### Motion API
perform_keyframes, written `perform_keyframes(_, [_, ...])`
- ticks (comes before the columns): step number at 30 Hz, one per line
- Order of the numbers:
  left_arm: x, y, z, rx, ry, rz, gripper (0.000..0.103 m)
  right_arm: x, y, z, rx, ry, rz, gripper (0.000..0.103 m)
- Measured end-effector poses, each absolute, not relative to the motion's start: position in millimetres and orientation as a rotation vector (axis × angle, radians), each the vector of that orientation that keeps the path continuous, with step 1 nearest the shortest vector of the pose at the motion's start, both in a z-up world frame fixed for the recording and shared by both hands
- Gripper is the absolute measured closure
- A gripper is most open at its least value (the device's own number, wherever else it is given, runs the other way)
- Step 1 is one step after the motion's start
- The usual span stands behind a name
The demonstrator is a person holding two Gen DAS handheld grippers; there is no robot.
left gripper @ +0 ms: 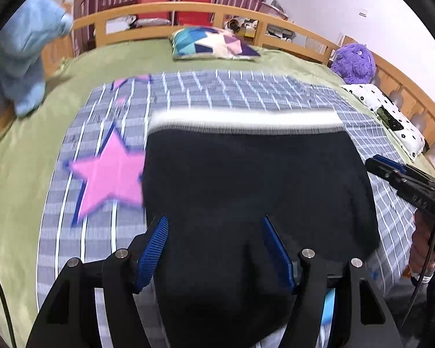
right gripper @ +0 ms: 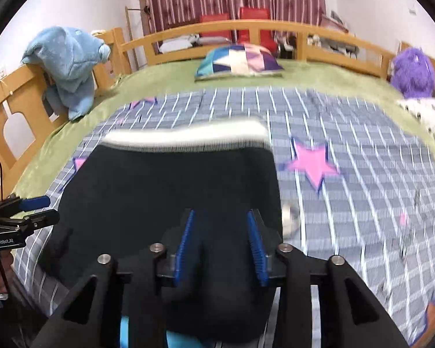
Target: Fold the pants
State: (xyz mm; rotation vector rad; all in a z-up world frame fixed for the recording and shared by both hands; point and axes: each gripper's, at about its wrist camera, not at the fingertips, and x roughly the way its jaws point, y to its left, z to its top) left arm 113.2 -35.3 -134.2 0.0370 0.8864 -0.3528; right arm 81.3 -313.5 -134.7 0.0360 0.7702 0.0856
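On the bed (left gripper: 20,174), checked blanket (left gripper: 246,92) under black pants (left gripper: 246,179). Over the pants, left gripper (left gripper: 214,249) and right gripper (right gripper: 221,246), both spread.

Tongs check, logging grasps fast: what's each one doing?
Left tongs: open, dark navy fabric pants between the pads.
Right tongs: open, same pants between.

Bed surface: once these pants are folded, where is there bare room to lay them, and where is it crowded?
Bare green sheet lies between the checked blanket and the patchwork pillow, and along the left side below the blue plush. Right of the pants, the blanket is open around the pink star. The corner with the purple plush and spotted pillow is crowded.
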Motion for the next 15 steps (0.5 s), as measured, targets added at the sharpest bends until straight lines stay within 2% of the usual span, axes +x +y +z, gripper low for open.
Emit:
perform_keyframes(6, [186.7,-73.5,-141.4,0.072,0.853,-0.347,0.038,161.2,-307.4,-145.9,-0.012,0.738,0.119,0.064])
perform_keyframes(9, [218.6,-80.2,-177.9,0.159,0.945,-0.254,0.035,198.2,-310.9,-178.9,-0.102,0.827,0.124,0.072])
perform_keyframes(15, [215.8,-62.8,-178.6,0.078,0.938,-0.298,0.035,205.3,-313.3,-183.8,-0.122,0.818,0.114,0.072])
